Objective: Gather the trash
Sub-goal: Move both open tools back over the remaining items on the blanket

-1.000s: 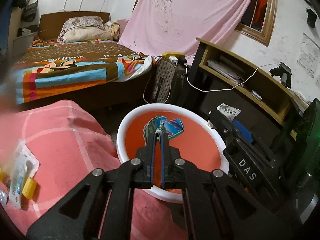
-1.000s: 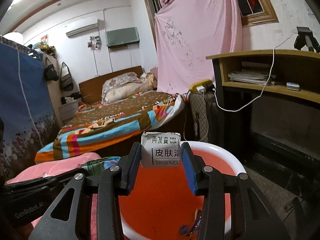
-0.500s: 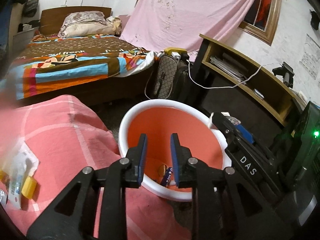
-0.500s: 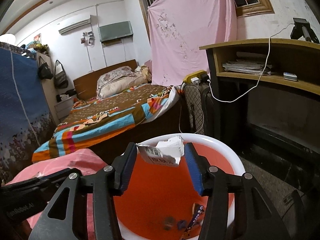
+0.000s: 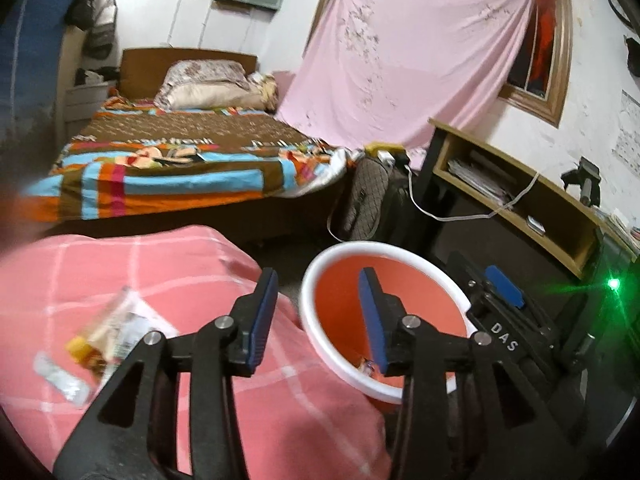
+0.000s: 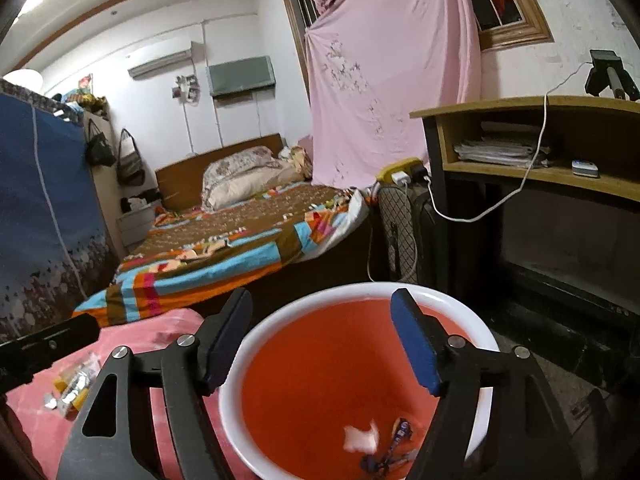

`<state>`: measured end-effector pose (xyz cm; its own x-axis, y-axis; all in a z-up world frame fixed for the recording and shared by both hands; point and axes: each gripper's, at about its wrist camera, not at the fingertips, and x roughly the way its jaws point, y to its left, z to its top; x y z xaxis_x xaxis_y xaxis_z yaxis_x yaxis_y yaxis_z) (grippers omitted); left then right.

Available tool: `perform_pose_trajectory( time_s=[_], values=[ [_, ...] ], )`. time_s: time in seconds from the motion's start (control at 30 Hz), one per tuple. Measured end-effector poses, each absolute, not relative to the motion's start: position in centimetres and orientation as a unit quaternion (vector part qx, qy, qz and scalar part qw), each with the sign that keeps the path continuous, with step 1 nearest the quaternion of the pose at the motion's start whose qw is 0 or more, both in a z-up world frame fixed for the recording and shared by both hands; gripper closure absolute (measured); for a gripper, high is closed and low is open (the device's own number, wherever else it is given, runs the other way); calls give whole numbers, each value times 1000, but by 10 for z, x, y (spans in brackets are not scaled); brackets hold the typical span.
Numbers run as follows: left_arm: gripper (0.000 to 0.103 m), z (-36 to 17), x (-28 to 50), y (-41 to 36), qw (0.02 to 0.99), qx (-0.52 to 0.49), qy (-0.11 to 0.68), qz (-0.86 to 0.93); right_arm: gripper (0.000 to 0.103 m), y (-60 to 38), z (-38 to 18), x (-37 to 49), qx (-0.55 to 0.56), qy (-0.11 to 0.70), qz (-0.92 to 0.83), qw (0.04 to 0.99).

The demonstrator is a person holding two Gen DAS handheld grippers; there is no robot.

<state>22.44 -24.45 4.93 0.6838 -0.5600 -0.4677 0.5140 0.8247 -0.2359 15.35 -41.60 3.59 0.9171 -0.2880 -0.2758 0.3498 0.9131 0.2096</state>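
An orange bin with a white rim [image 5: 316, 276] [image 6: 360, 290] stands on the floor beside a table covered in pink checked cloth [image 5: 120, 264]. My left gripper [image 5: 318, 320] is open and empty, over the bin's left rim. My right gripper [image 6: 322, 340] is open and empty above the bin. A white paper scrap [image 6: 361, 438] and dark wrappers [image 6: 394, 446] lie in the bin. Several wrappers and a yellow piece [image 5: 100, 340] [image 6: 74, 386] lie on the pink cloth at the left.
A bed with a striped blanket [image 5: 180, 168] stands behind. A dark desk with a wooden shelf [image 5: 512, 192] and a black case marked DAS [image 5: 504, 332] stand to the right of the bin. A patterned bag [image 5: 364, 200] leans by the bed.
My left gripper opened and let a blue wrapper fall into the bin, then swung left. My right gripper opened and the white skin-care packet dropped into the bin.
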Motion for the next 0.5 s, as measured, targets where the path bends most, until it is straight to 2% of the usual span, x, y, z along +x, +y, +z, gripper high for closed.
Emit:
perform_pose_trajectory(
  time_s=[0.17, 0.27, 0.3, 0.33, 0.37, 0.43, 0.5],
  values=[
    [64, 60, 213, -211, 937, -55, 231, -258, 19, -392, 50, 144, 106, 67, -146, 981],
    [50, 65, 207, -191, 948, -60, 210, -232, 14, -376, 59, 139, 96, 37, -127, 987],
    [42, 67, 203, -181, 954, -63, 199, -217, 12, -371, 61, 138, 92, 28, -121, 988],
    [34, 68, 200, -174, 957, -65, 190, -209, 6, -365, 64, 136, 88, 19, -116, 989],
    [31, 69, 197, -165, 961, -69, 177, -199, 0, -360, 66, 134, 83, 9, -108, 991],
    [14, 70, 191, -150, 969, -71, 156, -175, 0, -347, 70, 130, 73, -8, -94, 993],
    [15, 72, 186, -138, 975, -75, 137, -155, 0, -335, 74, 127, 63, -22, -78, 995]
  ],
)
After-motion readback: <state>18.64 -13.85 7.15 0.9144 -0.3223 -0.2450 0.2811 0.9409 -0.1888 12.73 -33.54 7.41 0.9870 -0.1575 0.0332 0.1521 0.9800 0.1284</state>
